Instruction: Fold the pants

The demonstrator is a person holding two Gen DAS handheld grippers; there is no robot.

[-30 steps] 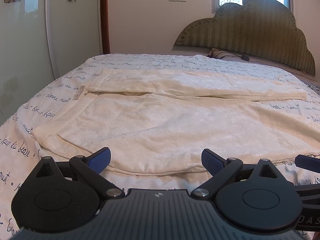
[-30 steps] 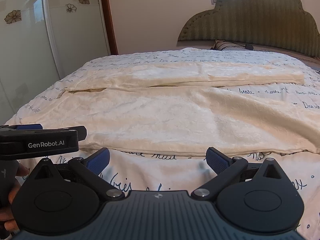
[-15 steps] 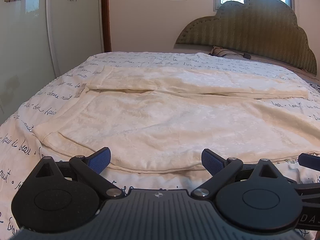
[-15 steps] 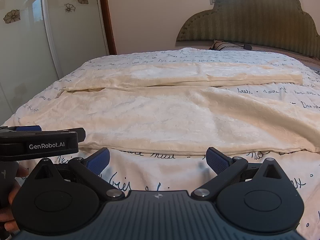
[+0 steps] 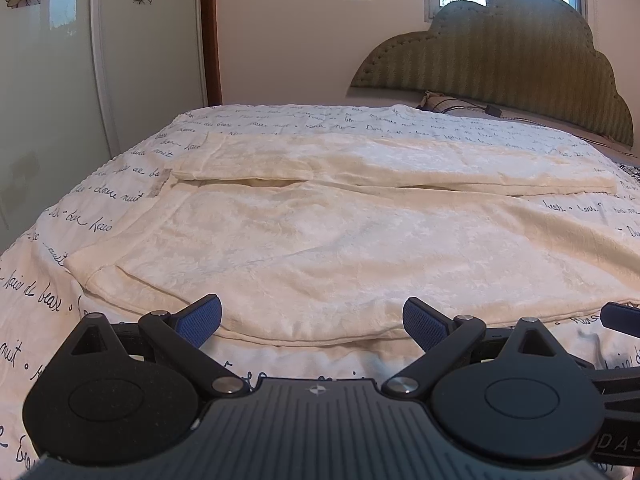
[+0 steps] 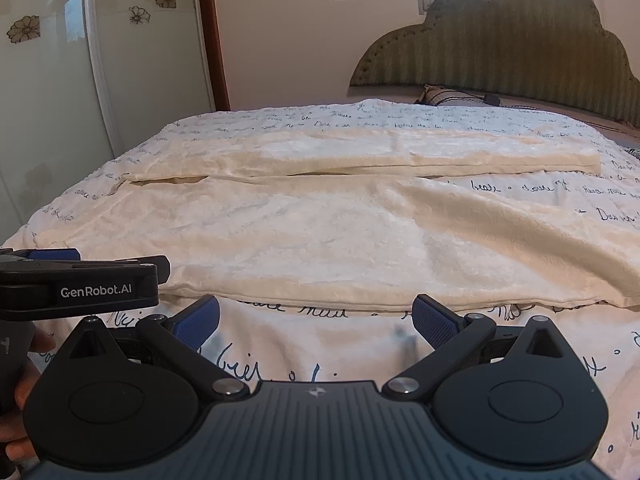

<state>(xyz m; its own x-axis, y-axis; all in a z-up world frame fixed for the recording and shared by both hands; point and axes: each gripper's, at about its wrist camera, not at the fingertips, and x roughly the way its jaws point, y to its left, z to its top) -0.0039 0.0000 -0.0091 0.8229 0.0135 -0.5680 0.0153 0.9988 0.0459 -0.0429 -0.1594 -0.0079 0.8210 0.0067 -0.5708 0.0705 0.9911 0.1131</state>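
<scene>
Cream fleece pants [image 5: 340,240] lie spread flat on the bed, waist at the left, both legs running to the right; they also show in the right wrist view [image 6: 320,232]. My left gripper [image 5: 312,322] is open and empty, its blue pads just at the near hem of the pants. My right gripper [image 6: 316,322] is open and empty, a little short of the near edge of the near leg. The left gripper's body [image 6: 80,288] shows at the left of the right wrist view.
The bed has a white cover with dark script writing [image 6: 320,360]. A green padded headboard [image 5: 500,60] stands at the far right, with a pillow and a dark cable [image 5: 460,106] below it. A glass wardrobe door [image 5: 60,80] stands to the left.
Both grippers have dipped slightly lower and closer to the pants' near edge. The jaws stay open. The pants have not moved.
</scene>
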